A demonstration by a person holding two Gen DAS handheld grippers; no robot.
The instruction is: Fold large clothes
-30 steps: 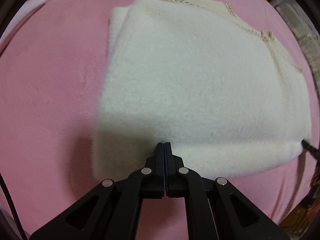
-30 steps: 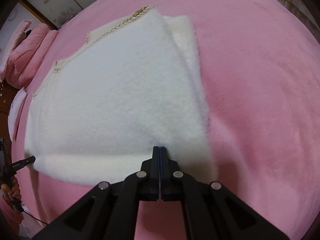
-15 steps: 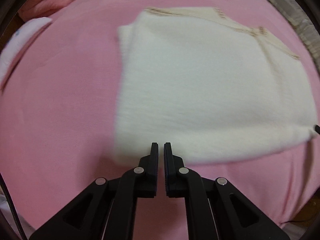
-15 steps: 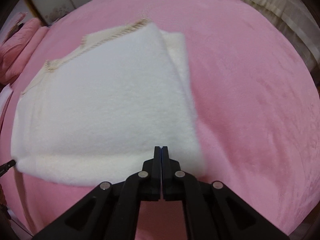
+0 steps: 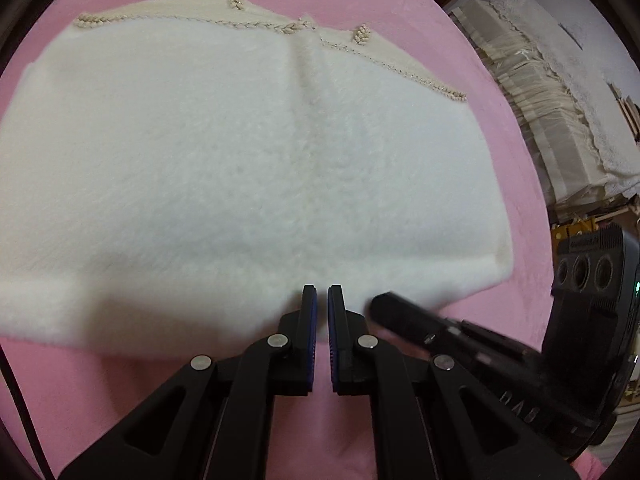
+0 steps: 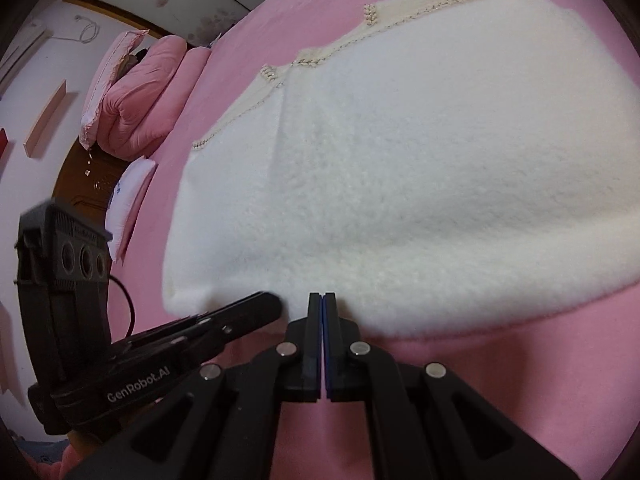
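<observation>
The white garment (image 5: 248,168) lies folded flat on the pink bed (image 5: 472,40). Both grippers are together and hold nothing: the left gripper (image 5: 322,300) and the right gripper (image 6: 322,304) sit side by side at its 6 o'clock edge. Next is probably another fold, which calls for opening and pinching this edge.

Left gripper (image 5: 322,289) and right gripper (image 6: 321,296), side by side, fingers closed, empty.
</observation>
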